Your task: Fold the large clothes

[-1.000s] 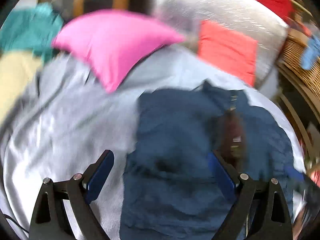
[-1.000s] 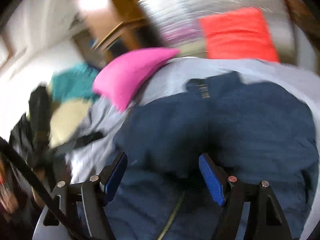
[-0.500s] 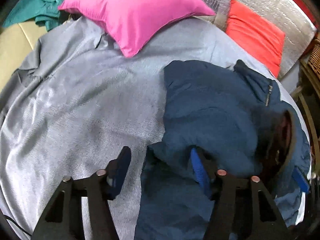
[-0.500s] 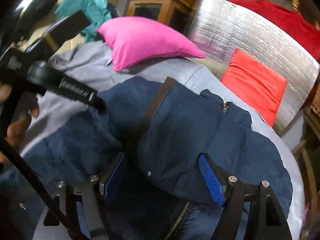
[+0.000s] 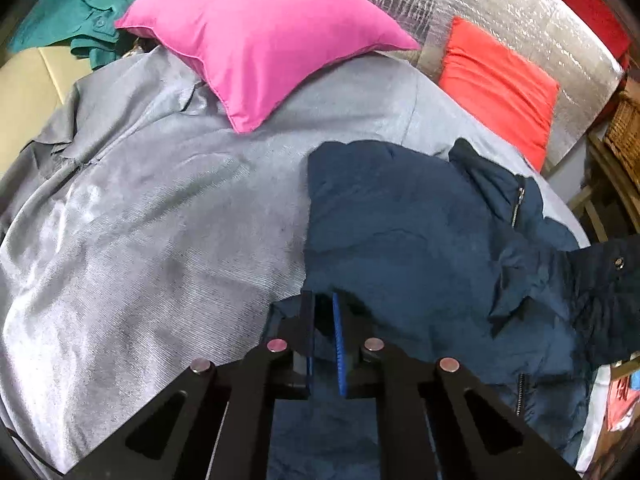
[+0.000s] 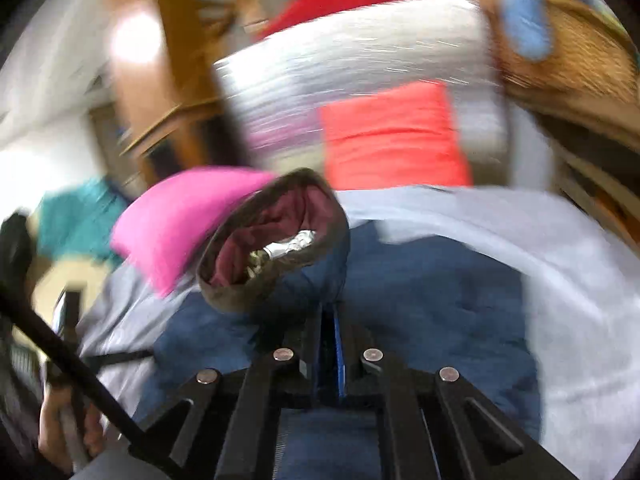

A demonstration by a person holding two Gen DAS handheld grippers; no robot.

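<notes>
left tool: jaws nearly closed, pinching a fold at the near left edge of the navy jacket. only a thin gap between the blue pads, fabric between them.

right tool: jaws also pinched together on navy jacket fabric, holding it up off the bed. right wrist view is motion-blurred. a sleeve cuff hangs open just beyond the fingertips, grey-brown rim, maroon lining showing inside.

jacket lies on the right side of the bed, on the grey bedspread. collar and zipper point toward the far right. a second zipper sits near the jacket's near right edge. a dark flap with a snap button is raised at the right edge of the left wrist view.

pink pillow sits at the far side of the bed, left of centre, apart from the jacket. orange-red cushion leans against the silver quilted panel at far right. teal garment at far left, off the bedspread. wicker basket at the right edge.

person's hand visible at near left in the right wrist view, beside a black rod.
</notes>
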